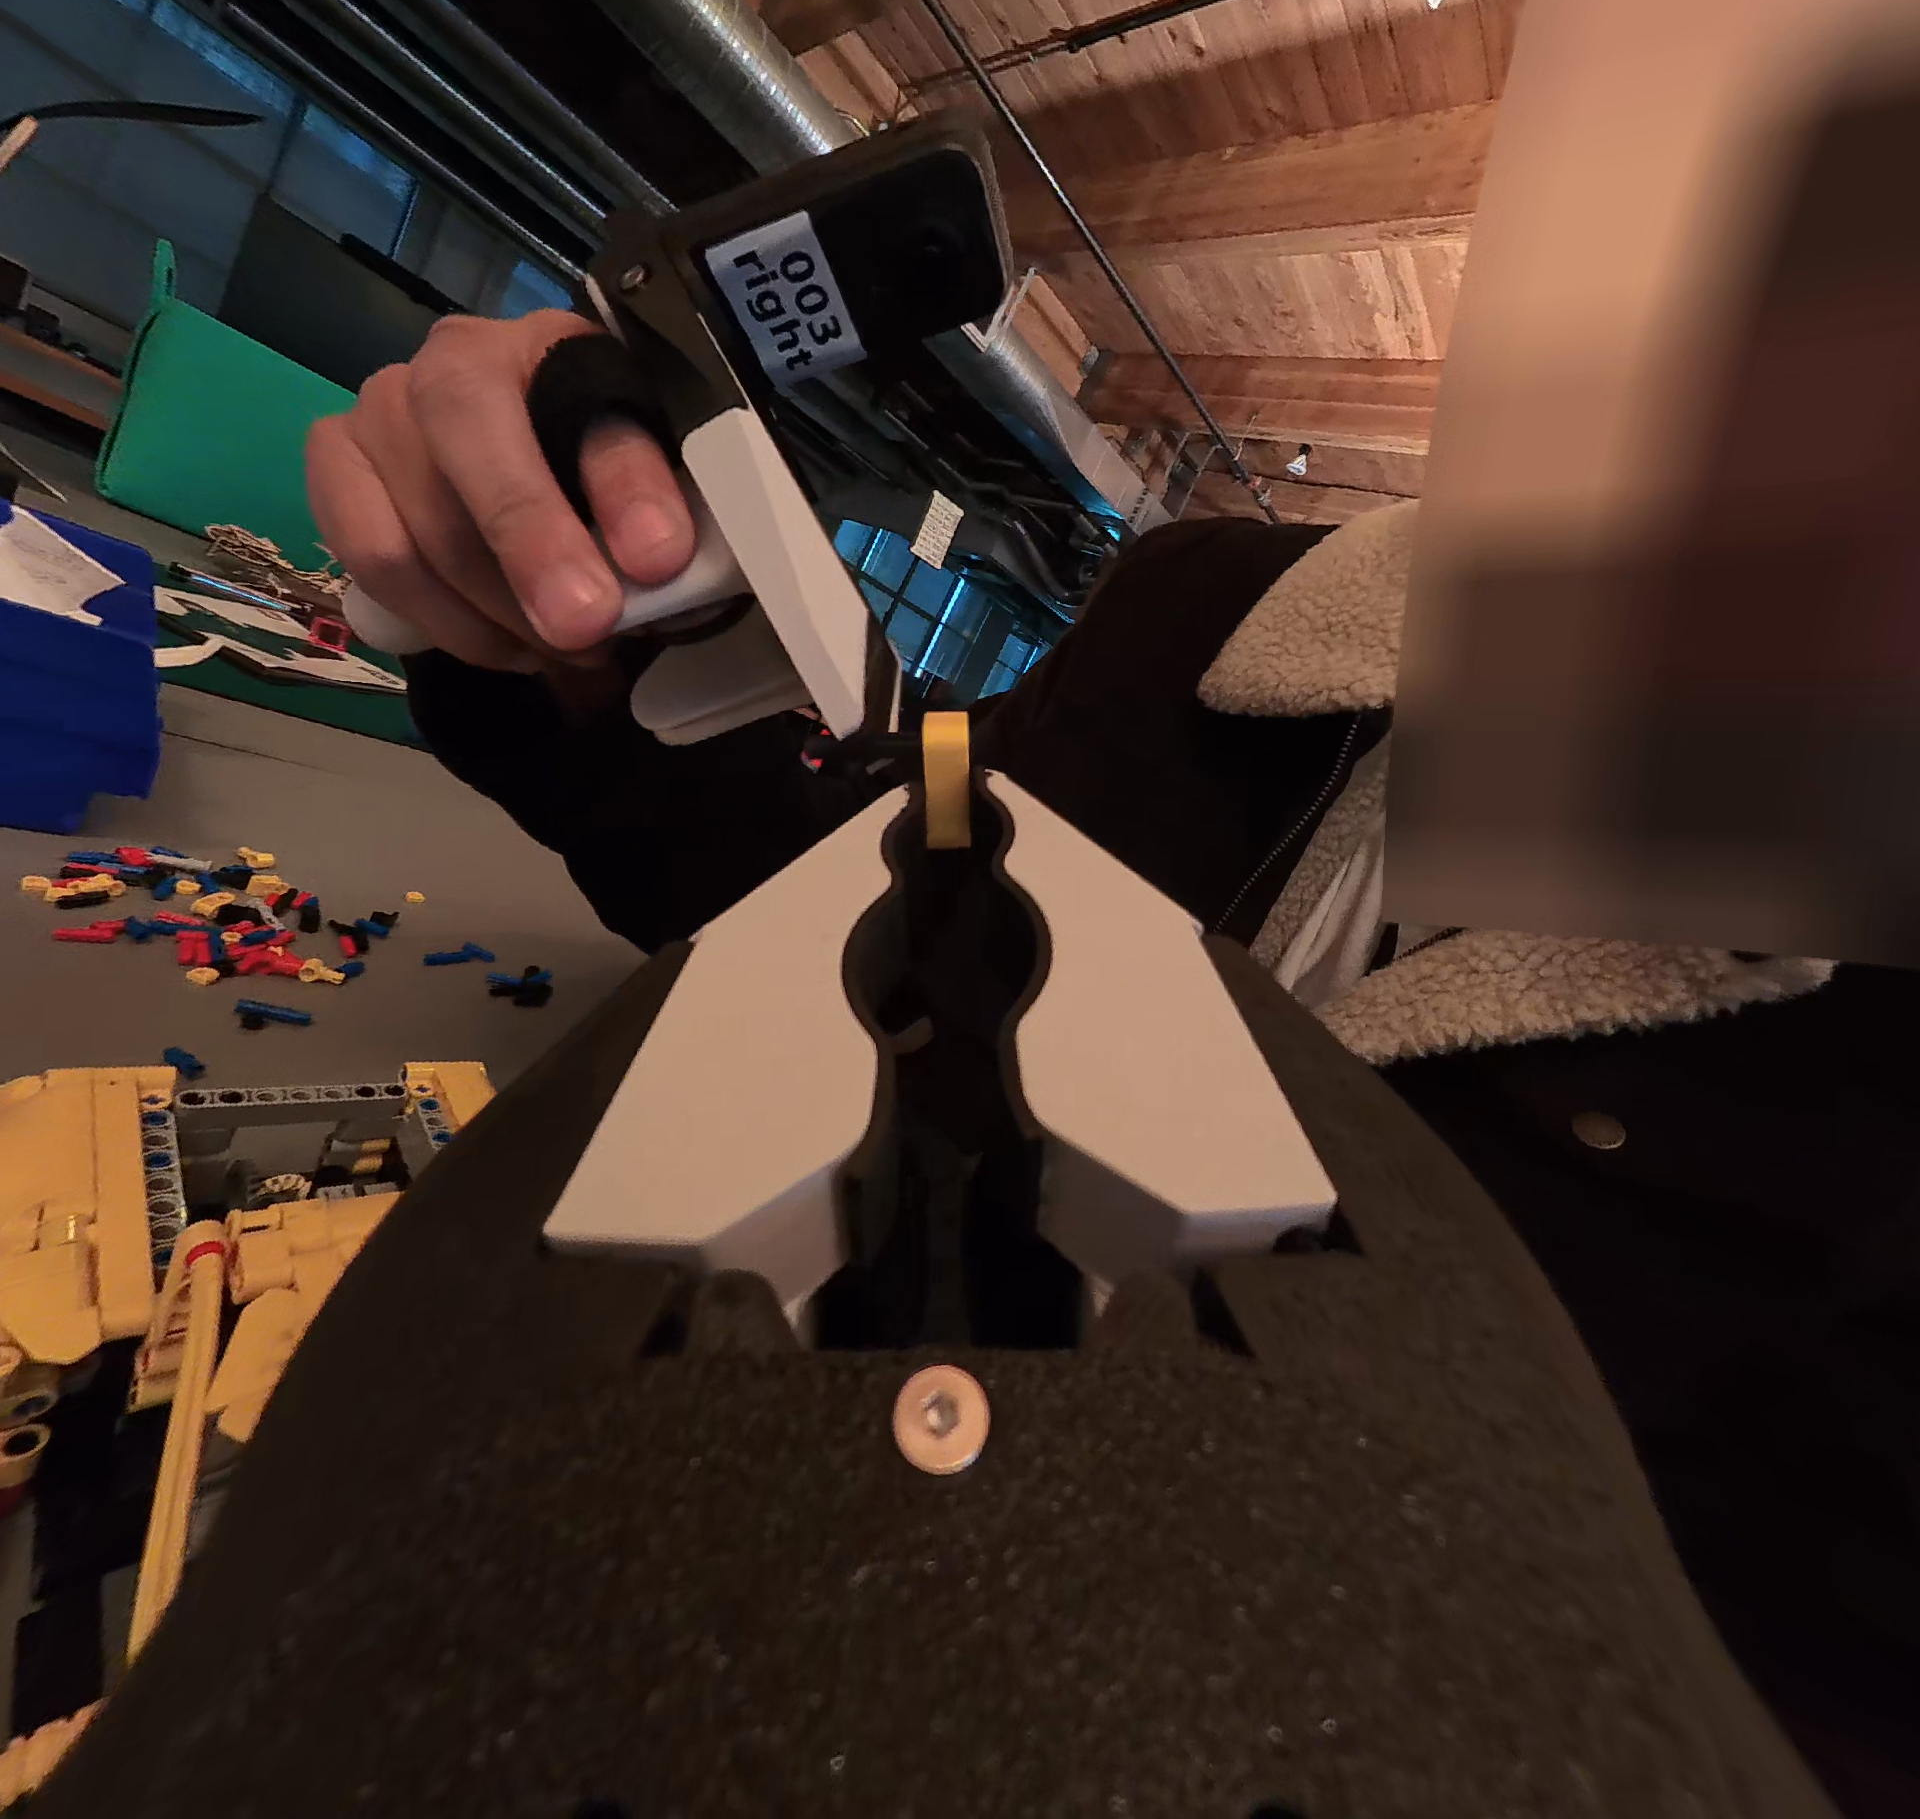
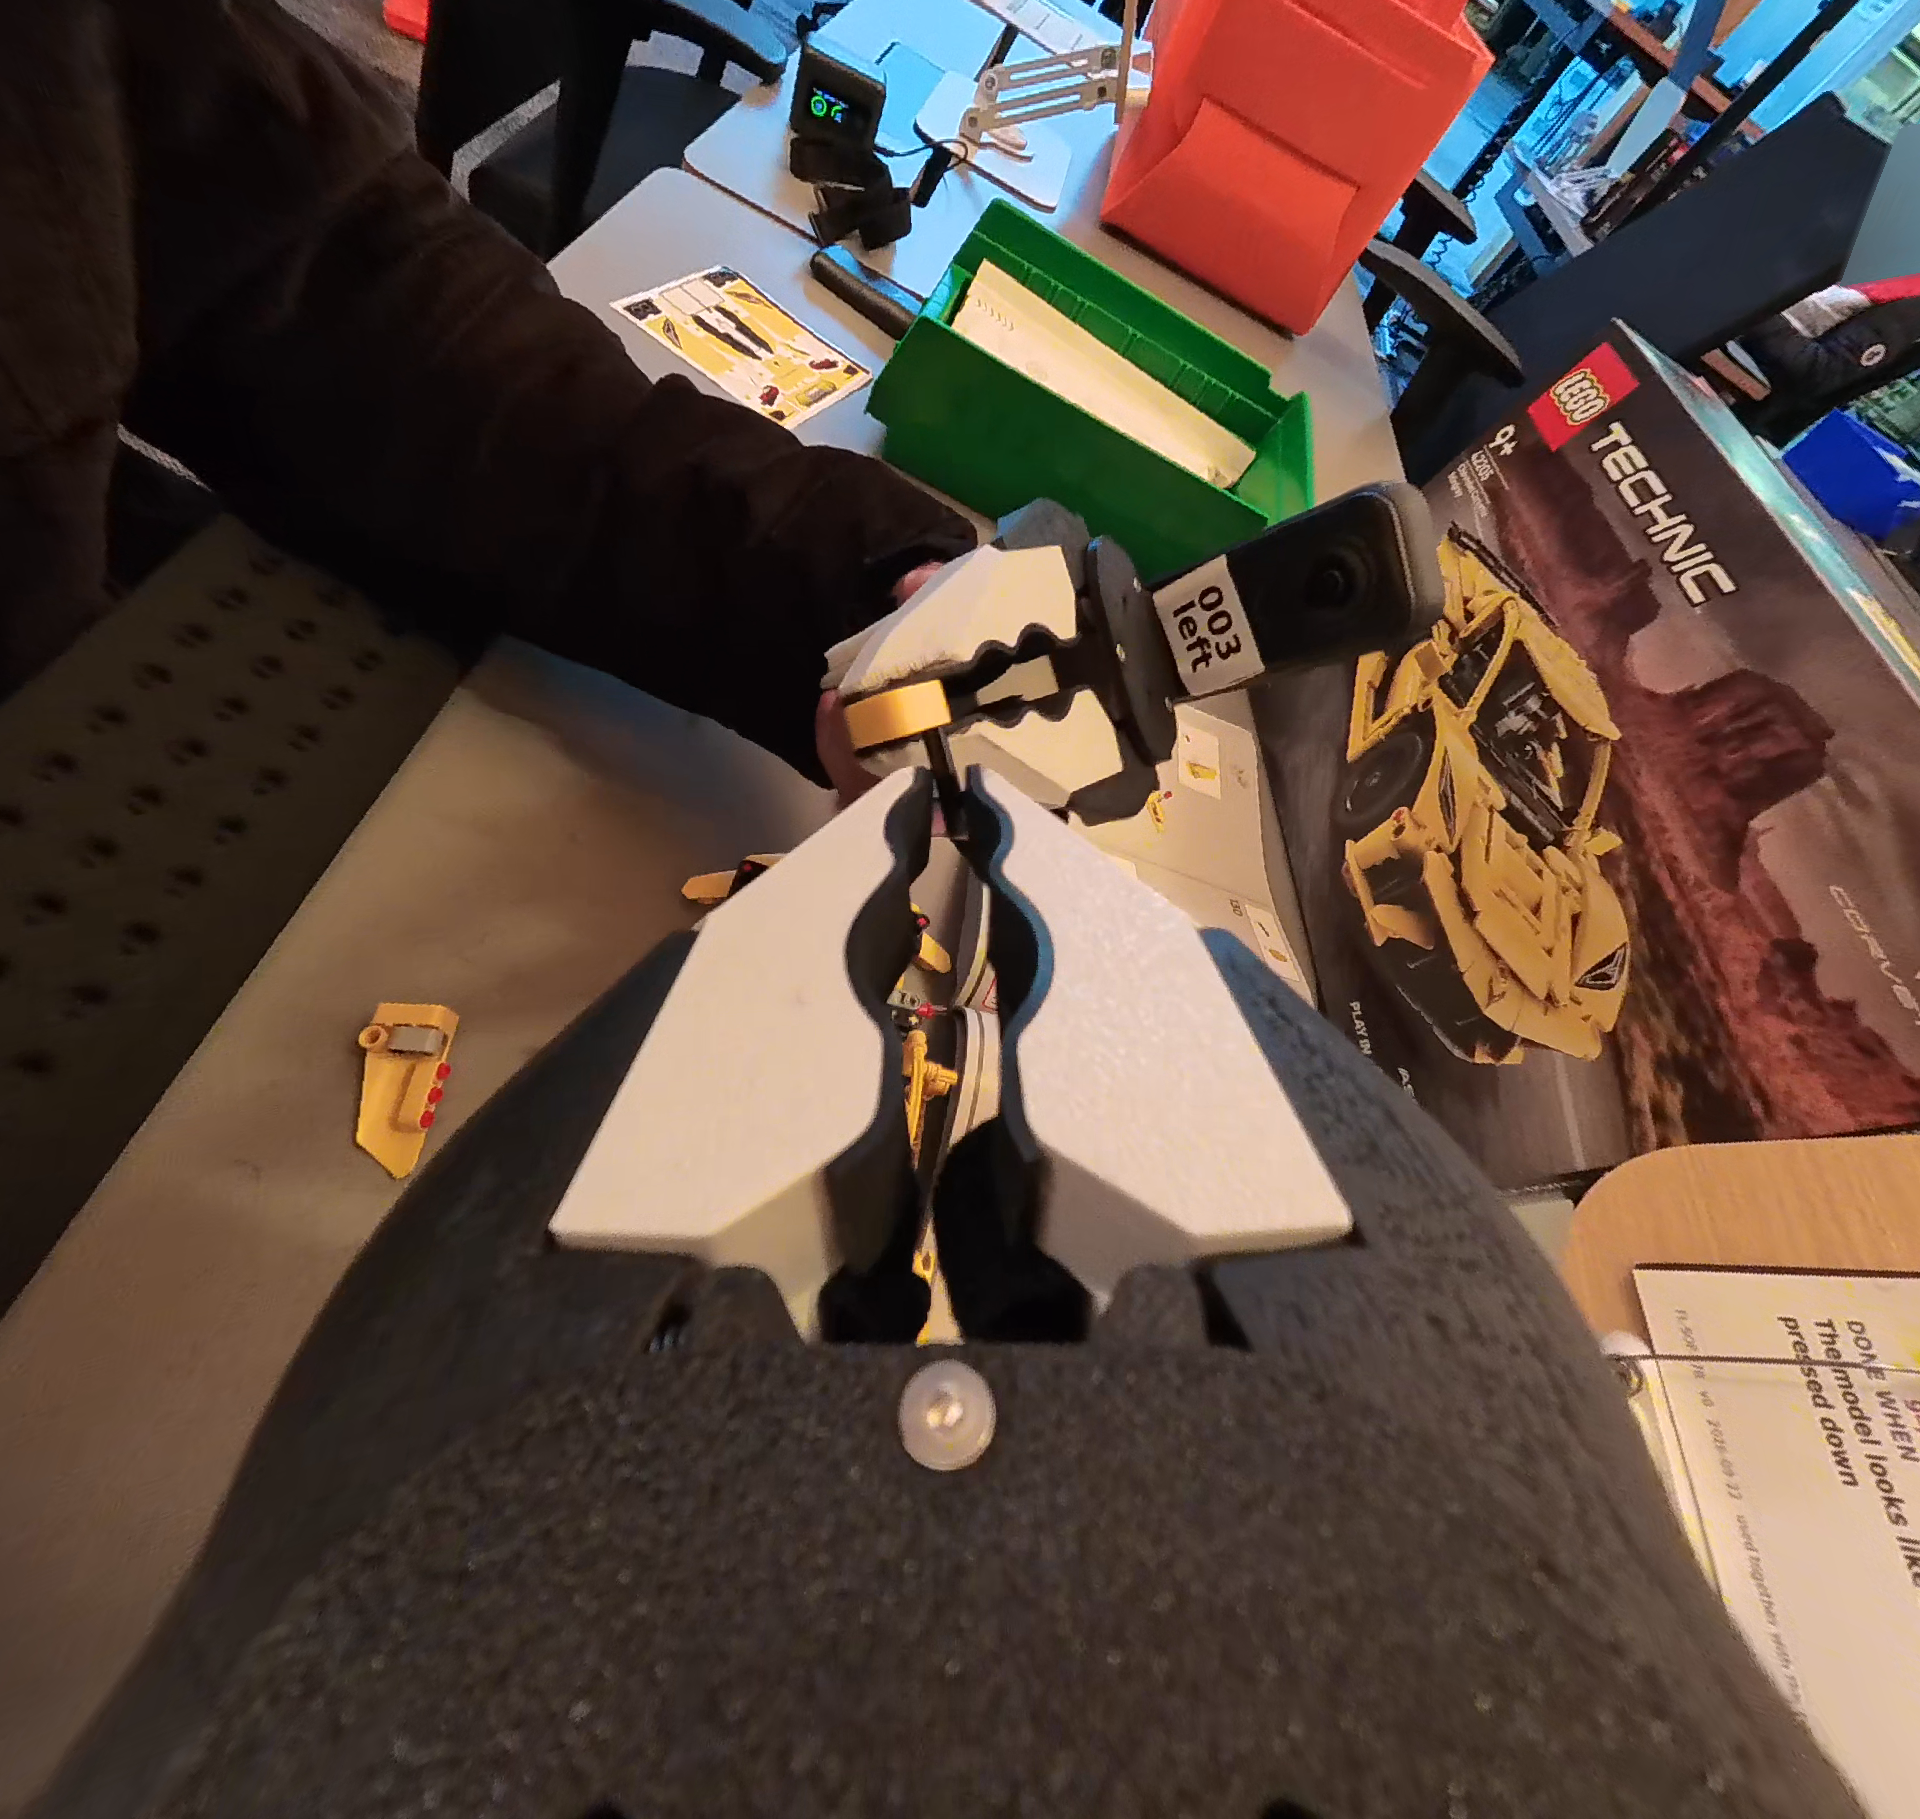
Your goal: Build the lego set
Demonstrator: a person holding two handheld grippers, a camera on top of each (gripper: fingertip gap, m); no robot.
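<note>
Mating black pin (image 2: 943,767), pinched in right gripper (image 2: 948,801), into yellow beam (image 1: 945,780) clamped by left gripper (image 1: 948,801); yellow car chassis (image 1: 114,1208) part-built, loose pieces (image 1: 208,922) remaining.

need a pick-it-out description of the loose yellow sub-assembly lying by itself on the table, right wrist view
Start at the big set box on the right, then cross past the right tool to the bare grey table on the left. The yellow sub-assembly lies alone there: a tapered panel with a grey bar and three red pins along one edge.
</note>
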